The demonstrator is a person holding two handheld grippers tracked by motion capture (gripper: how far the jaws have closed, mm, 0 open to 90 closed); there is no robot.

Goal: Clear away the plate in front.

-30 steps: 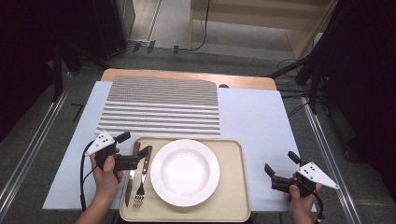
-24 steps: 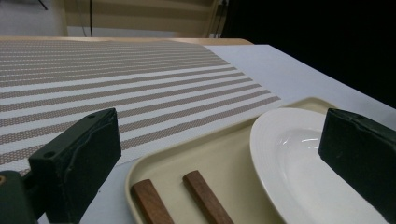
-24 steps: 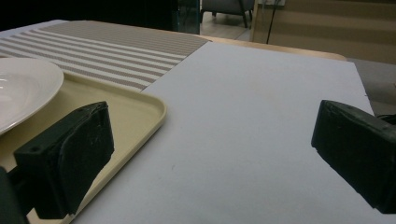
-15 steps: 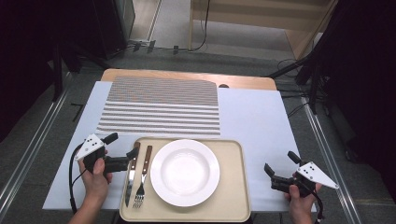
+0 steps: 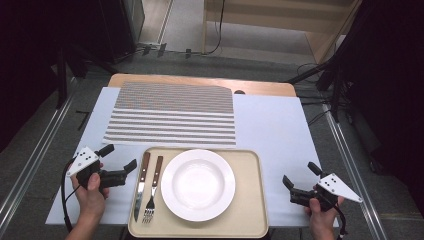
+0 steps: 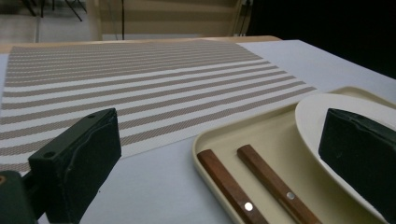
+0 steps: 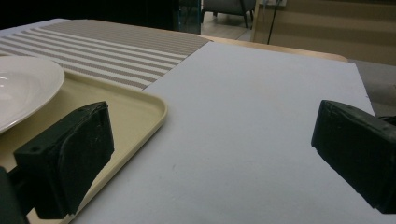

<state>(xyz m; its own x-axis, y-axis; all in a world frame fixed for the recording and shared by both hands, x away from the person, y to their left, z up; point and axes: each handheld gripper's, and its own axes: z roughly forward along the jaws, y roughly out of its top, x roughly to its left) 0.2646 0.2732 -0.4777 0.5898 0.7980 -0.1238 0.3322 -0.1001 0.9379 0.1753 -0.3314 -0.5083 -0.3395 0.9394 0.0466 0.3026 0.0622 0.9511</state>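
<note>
Holding your left gripper (image 5: 119,161) with jaws spread just beside the knife (image 5: 140,185) and fork (image 5: 152,188), you kept the right gripper (image 5: 301,179) gaping, apart from the tray (image 5: 250,220).

Even overhead light falls on the pale counter (image 5: 270,130), while the surroundings sink into darkness. Shadows are soft and faint. In both gripper views, the near black jaws blur slightly.

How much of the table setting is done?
Not much. The plate, knife and fork lie on the tray, and the striped placemat is bare. The left tongs are open beside the knife, holding nothing. The right tongs wait open. Moving everything looks left.
</note>
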